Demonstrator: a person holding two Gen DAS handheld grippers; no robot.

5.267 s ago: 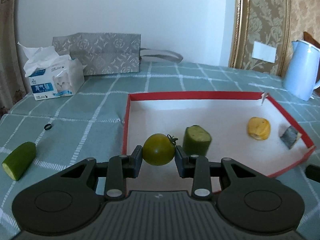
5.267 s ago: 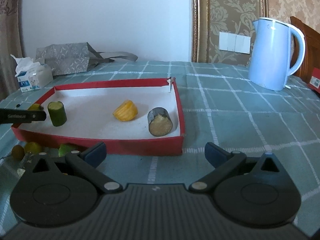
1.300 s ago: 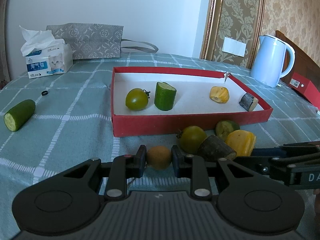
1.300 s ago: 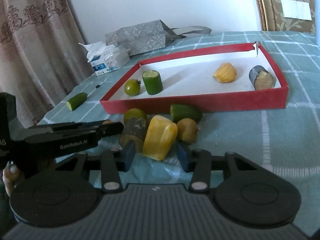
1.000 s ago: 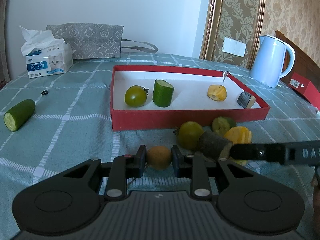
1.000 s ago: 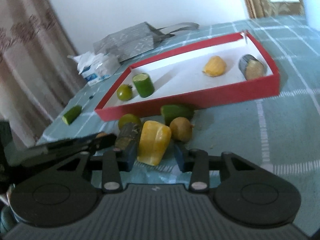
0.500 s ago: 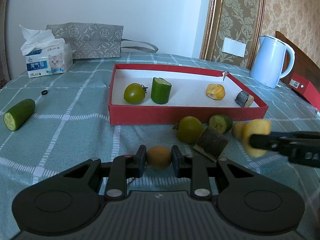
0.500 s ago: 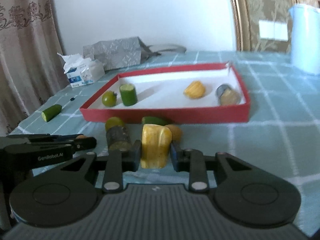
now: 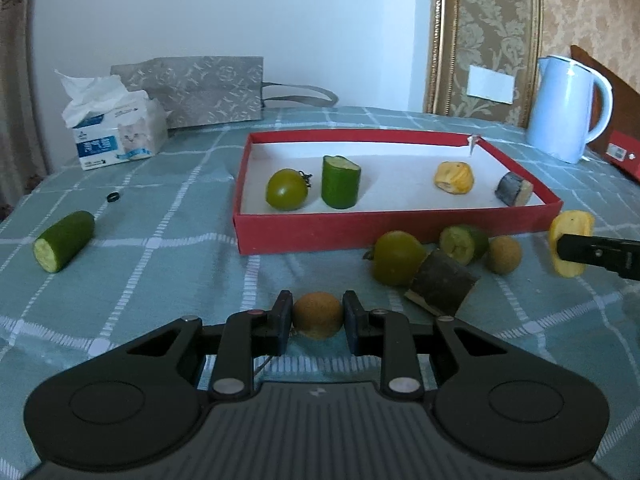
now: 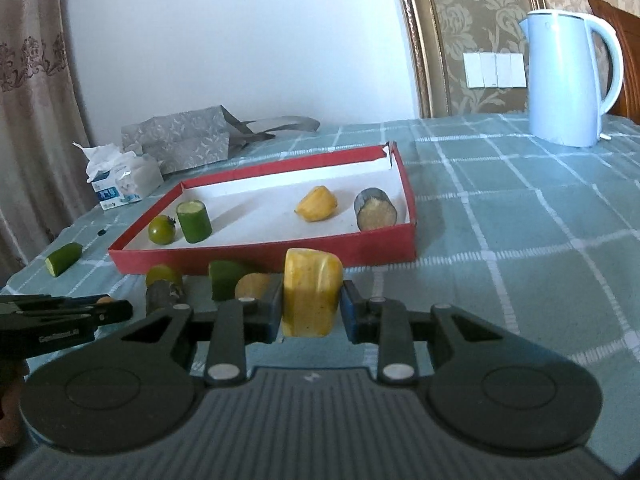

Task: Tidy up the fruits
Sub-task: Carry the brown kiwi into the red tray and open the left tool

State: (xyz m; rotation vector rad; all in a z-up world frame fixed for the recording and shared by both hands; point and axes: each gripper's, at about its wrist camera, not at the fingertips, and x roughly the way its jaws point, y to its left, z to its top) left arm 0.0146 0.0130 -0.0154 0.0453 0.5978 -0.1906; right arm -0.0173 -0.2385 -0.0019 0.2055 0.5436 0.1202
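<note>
Sitting in the red tray (image 9: 400,226) — four pieces. Clamping: left gripper (image 9: 317,316) on brown fruit (image 9: 317,314), right gripper (image 10: 311,306) on yellow chunk (image 10: 311,298). Waiting outside — five more.

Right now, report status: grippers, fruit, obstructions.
Left gripper shut on small brown fruit. Right gripper shut on yellow piece. Red tray ahead, path clear.

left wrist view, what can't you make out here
- Right gripper: cut off by the right edge; only one dark finger shows, across the yellow piece.
- Red item behind the kettle: cut off by the edge; label too small to read.
- Small black thing on the cloth: too small to identify.
- Brown fruit: underside hidden by the left gripper's jaws.
</note>
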